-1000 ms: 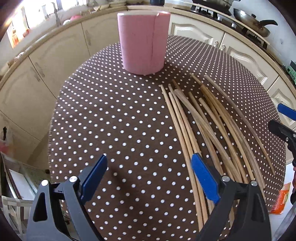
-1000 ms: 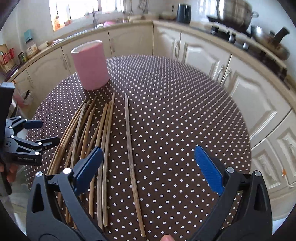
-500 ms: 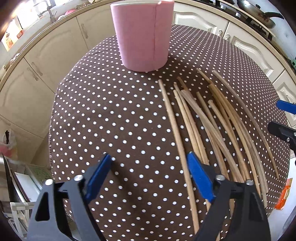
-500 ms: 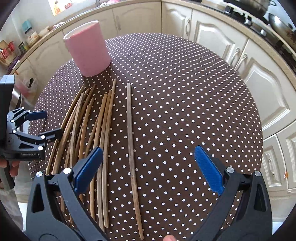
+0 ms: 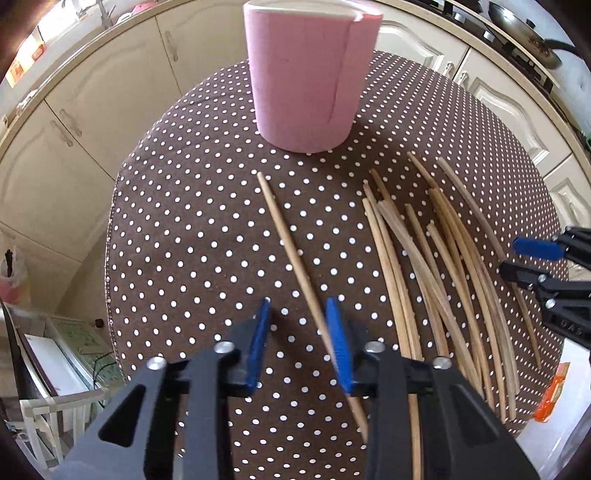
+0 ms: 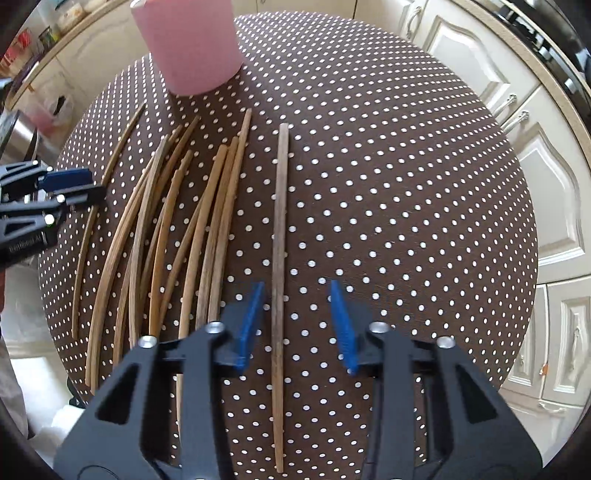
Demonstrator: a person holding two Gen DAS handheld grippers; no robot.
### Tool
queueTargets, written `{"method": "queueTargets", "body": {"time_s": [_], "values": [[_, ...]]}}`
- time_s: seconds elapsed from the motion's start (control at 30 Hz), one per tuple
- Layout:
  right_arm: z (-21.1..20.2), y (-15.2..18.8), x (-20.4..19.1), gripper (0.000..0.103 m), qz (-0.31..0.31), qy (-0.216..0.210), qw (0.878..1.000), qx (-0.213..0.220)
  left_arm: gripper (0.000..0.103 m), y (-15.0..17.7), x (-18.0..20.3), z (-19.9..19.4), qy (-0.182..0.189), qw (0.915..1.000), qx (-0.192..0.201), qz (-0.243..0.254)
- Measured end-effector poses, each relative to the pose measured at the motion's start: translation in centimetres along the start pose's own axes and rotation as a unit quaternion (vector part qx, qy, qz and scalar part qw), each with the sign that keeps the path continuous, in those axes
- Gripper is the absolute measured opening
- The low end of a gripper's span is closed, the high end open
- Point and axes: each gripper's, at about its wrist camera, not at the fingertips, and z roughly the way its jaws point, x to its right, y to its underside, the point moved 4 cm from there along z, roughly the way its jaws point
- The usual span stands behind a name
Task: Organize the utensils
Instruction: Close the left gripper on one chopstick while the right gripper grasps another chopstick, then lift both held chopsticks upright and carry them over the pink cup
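Note:
A tall pink cup [image 5: 310, 74] [image 6: 192, 44] stands at the far side of the brown dotted table [image 5: 192, 229]. Several bamboo chopsticks [image 5: 424, 258] [image 6: 166, 221] lie in a loose bundle. One pale chopstick [image 5: 291, 243] lies apart on the bundle's left and runs between my left gripper's [image 5: 297, 310] closing jaws, against the right pad; the left pad is clear of it. A darker single chopstick [image 6: 281, 206] lies right of the bundle and passes between my right gripper's [image 6: 295, 291] closing jaws, nearer the left pad, with gaps on both sides.
Cream kitchen cabinets [image 6: 546, 192] ring the table on the far and right sides. A frying pan [image 5: 524, 26] sits on the stove at the back right. The cloth right of the dark chopstick [image 6: 406, 203] holds nothing. Each gripper shows at the edge of the other's view.
Both grippers have moved in over a single chopstick each, and their jaws have narrowed from wide apart. The pale chopstick now lies further from the bundle.

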Motion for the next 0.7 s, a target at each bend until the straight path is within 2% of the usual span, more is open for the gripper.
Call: {"method": "queueTargets", "body": {"time_s": [0.07, 0.2, 0.37, 0.5, 0.6, 0.7], "values": [[0.3, -0.7, -0.7, 0.031, 0.000, -0.005, 1.000, -0.011, 0.013, -0.4, 0.1, 0.3, 0.010, 0.9999, -0.001, -0.012], [0.7, -2.4, -1.6, 0.008, 0.001, -0.007, 1.000, -0.015, 0.008, -0.1, -0.4, 0.4, 0.027, 0.9993, 0.010, -0.025], [0.1, -2.4, -1.7, 0.006, 0.009, -0.012, 1.000, 0.002, 0.005, 2.0, -2.0, -0.7, 0.066, 0.9965, 0.032, -0.040], [-1.1, -1.9, -1.8, 0.006, 0.022, -0.024, 0.999, 0.032, 0.005, 2.9, -2.0, -2.5, 0.082, 0.9930, 0.076, -0.039], [-3.2, -1.9, -1.8, 0.006, 0.037, -0.046, 0.995, 0.081, 0.005, 3.6, -1.9, -4.8, 0.089, 0.9886, 0.117, -0.031], [-5.5, -1.6, -2.1, 0.006, 0.039, -0.059, 0.989, 0.128, 0.005, 3.9, -1.7, -7.3, 0.102, 0.9807, 0.165, -0.025]]}}
